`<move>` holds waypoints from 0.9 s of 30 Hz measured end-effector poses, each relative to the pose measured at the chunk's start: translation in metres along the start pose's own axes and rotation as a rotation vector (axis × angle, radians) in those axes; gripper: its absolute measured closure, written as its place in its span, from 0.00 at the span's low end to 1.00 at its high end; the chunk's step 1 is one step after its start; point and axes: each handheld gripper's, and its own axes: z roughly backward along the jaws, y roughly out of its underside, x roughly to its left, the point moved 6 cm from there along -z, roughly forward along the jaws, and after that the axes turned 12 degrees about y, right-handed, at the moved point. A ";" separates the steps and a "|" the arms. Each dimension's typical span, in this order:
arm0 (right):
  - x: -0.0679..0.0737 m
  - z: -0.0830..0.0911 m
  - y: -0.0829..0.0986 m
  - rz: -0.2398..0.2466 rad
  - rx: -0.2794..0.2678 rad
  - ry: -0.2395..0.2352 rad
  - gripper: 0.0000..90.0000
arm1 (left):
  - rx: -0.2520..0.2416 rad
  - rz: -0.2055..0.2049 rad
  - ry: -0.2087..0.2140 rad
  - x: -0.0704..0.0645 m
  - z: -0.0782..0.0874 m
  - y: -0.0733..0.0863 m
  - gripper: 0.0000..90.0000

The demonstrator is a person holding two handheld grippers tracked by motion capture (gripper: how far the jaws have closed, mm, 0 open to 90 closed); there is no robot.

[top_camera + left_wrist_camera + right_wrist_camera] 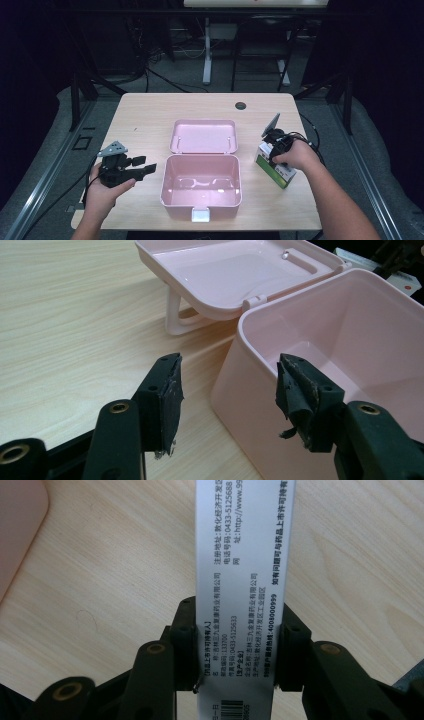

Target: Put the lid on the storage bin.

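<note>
White and green cardboard made up the small medicine box (274, 165), which stood near the right edge of the pale wooden table (150, 107), well apart from the right wall of the pink plastic storage box (201, 186). Its top and upper sides were white, its lower part green. In the right gripper view one narrow white face (243, 570) ran straight up between the jaws, printed with rows of small black characters, phone numbers and a barcode cut off by the bottom edge. The right gripper (274, 145) was clamped on the medicine box, both black jaws pressed flat against its opposite sides, and the person's right hand (298, 155) covered much of the box from above, so its far face could not be made out.

The pink storage box sat toward the near edge, at the middle of the table, open and hollow, with a white latch on its front wall. Its hinged lid (204, 135) lay folded back flat behind it, inner side up; in the left gripper view a handle loop under the lid propped it off the wood.

The left gripper (142, 166) hovered near the left wall of the pink box, not touching it, its jaws spread wide with nothing between them. Their black pads (171, 400) looked frayed and torn at the edges.
</note>
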 end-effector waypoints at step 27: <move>0.006 0.051 0.002 0.061 -0.021 0.027 0.68 | -0.008 0.004 0.004 -0.002 0.001 -0.001 0.49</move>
